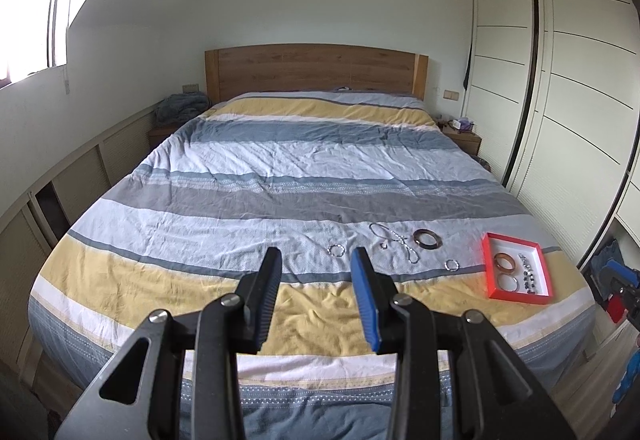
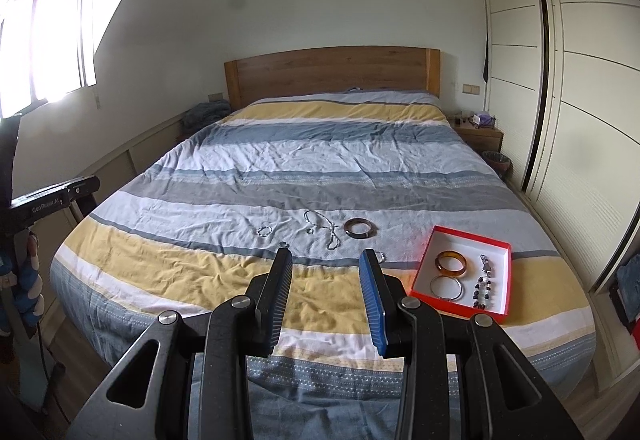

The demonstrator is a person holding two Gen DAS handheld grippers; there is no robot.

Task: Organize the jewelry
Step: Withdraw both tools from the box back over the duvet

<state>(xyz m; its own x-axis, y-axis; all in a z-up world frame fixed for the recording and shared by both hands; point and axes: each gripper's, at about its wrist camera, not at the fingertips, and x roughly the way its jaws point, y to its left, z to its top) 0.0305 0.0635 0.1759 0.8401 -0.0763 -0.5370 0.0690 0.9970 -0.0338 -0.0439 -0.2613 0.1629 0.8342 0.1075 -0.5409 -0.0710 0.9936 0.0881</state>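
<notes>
Both the left gripper (image 1: 318,260) and right gripper (image 2: 326,262) hang empty, their ribbed jaws parted. On the wrinkled striped cotton bedspread (image 2: 280,156), a shallow red cardboard tray (image 2: 505,282) holds a glossy amber bangle (image 2: 451,262).

I get daylight from the window (image 1: 32,0) at upper left, blown out to white w/ pink glare at the frame corner in both views. The room is evenly bright, shadows soft. Strong fisheye bending at the edges, e.g. the wardrobe (image 2: 580,80) lines curve. Focus is sharp, no motion blur.
</notes>
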